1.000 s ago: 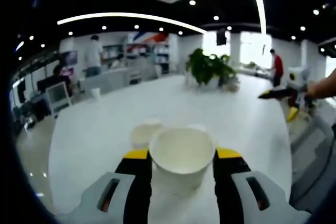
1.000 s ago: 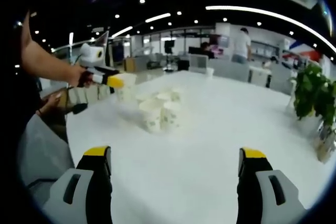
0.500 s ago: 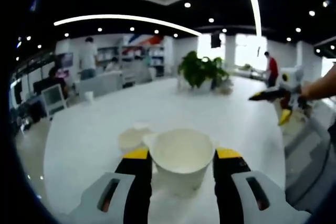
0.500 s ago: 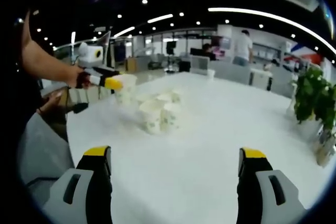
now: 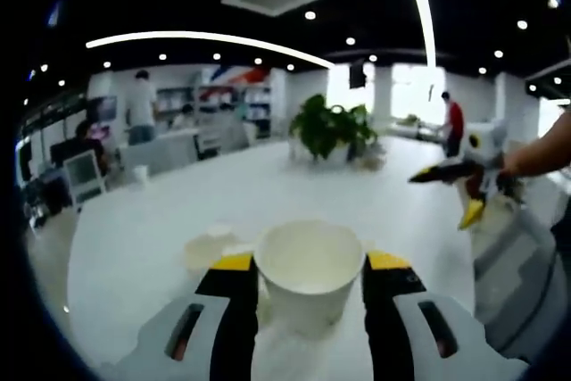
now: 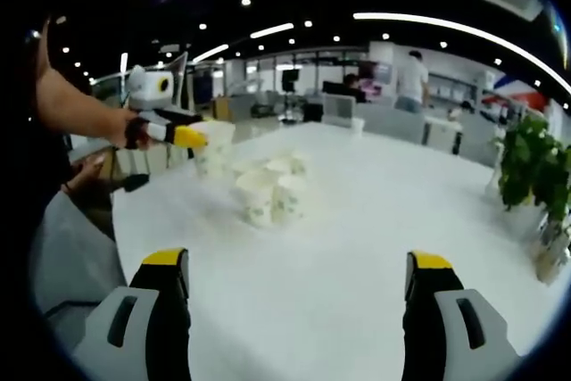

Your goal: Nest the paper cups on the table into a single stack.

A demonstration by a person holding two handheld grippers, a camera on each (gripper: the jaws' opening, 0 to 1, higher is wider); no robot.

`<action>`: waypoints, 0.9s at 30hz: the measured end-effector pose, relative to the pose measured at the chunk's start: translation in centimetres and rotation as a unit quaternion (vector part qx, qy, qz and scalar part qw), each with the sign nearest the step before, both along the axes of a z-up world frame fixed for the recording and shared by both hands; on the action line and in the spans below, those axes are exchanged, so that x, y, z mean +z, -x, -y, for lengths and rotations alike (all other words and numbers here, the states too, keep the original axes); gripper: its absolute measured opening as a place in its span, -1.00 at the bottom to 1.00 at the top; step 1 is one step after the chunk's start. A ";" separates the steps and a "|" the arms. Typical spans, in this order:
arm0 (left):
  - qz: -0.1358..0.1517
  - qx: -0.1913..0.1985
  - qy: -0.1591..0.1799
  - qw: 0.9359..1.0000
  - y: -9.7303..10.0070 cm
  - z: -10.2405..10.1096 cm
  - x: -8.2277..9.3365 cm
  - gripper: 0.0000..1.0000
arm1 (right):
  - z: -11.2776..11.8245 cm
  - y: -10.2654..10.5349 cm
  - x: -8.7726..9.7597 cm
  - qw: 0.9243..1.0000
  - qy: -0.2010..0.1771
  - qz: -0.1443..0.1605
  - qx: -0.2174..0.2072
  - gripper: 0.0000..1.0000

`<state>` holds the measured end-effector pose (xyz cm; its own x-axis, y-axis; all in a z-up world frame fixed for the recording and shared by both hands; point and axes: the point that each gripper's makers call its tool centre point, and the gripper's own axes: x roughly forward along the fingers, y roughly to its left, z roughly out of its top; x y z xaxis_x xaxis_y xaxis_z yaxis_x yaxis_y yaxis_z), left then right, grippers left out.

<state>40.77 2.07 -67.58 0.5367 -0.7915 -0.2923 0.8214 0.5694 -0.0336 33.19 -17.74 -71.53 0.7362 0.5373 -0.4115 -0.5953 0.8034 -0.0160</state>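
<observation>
Paper cup [image 5: 308, 267] is clamped upright, mouth up, between the jaws of the left gripper [image 5: 309, 276], raised off the tabletop [image 5: 134, 238]. Remaining cups [image 6: 270, 192] are clustered just ahead of and below it, left of the right gripper [image 6: 299, 285], which is held wide apart and empty. White, plain, undented; left is nearer

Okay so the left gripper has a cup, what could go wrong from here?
The left gripper is shut on a thin paper cup; too hard a squeeze may crush it. The standing cups are crowded, so lowering it off-centre might topple one. The right gripper is open, steadying nothing.
</observation>
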 end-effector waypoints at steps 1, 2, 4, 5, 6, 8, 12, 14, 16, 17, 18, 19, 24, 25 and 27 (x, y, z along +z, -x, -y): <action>0.001 -0.002 0.000 1.000 0.0 0.2 0.1 -0.12 | 0.0 0.0 0.0 1.000 0.000 0.000 0.000 1.00; 0.001 -0.003 0.001 1.000 0.1 0.2 0.1 -0.12 | 0.0 0.0 0.0 1.000 0.000 0.000 0.000 1.00; 0.002 -0.009 0.002 1.000 0.4 0.7 0.3 -0.12 | 0.0 0.0 0.1 1.000 0.000 0.001 0.000 1.00; 0.002 -0.012 0.003 1.000 0.6 1.0 0.4 -0.12 | 0.1 0.0 0.1 1.000 0.000 0.001 0.000 1.00; 0.003 -0.014 0.003 1.000 0.7 1.1 0.4 -0.12 | 0.1 0.0 0.1 1.000 0.000 0.001 0.000 1.00; 0.002 -0.020 0.003 1.000 1.0 1.6 0.4 -0.12 | 0.2 0.0 0.2 1.000 0.001 0.002 -0.001 1.00; 0.003 -0.034 0.004 0.999 1.8 2.6 0.6 -0.12 | 0.3 -0.1 0.2 1.000 0.001 0.002 -0.001 1.00; 0.004 -0.039 0.004 0.999 2.2 3.1 0.6 -0.12 | 0.3 0.0 0.1 1.000 0.001 0.002 -0.001 1.00; 0.003 -0.046 0.006 0.999 2.6 3.6 0.7 -0.12 | 0.2 0.0 0.1 1.000 0.001 0.001 -0.001 1.00; 0.003 -0.047 0.006 0.999 2.7 3.7 0.7 -0.12 | 0.2 0.1 0.1 1.000 0.001 0.001 -0.001 1.00; 0.004 -0.051 0.006 0.999 3.0 4.0 0.7 -0.12 | 0.2 0.1 0.1 1.000 0.001 0.001 0.000 1.00; 0.003 -0.053 0.006 0.999 3.1 4.1 0.7 -0.12 | 0.1 0.1 0.1 1.000 0.000 0.001 0.000 1.00; 0.003 -0.067 0.008 0.998 3.9 5.2 1.0 -0.12 | 0.1 0.2 0.1 1.000 0.001 0.000 0.000 1.00; 0.004 -0.071 0.009 0.997 4.1 5.5 1.2 -0.12 | 0.1 0.2 0.2 1.000 0.001 0.001 0.000 1.00; 0.006 -0.078 0.012 0.997 4.4 6.0 1.3 -0.11 | 0.2 0.2 0.3 1.000 0.001 0.002 0.000 1.00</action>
<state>36.34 -3.95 -66.29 0.4100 -0.8722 -0.2667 0.9003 0.4339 -0.0348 33.01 -17.94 -71.24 0.7378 0.5361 -0.4102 -0.5946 0.8038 -0.0191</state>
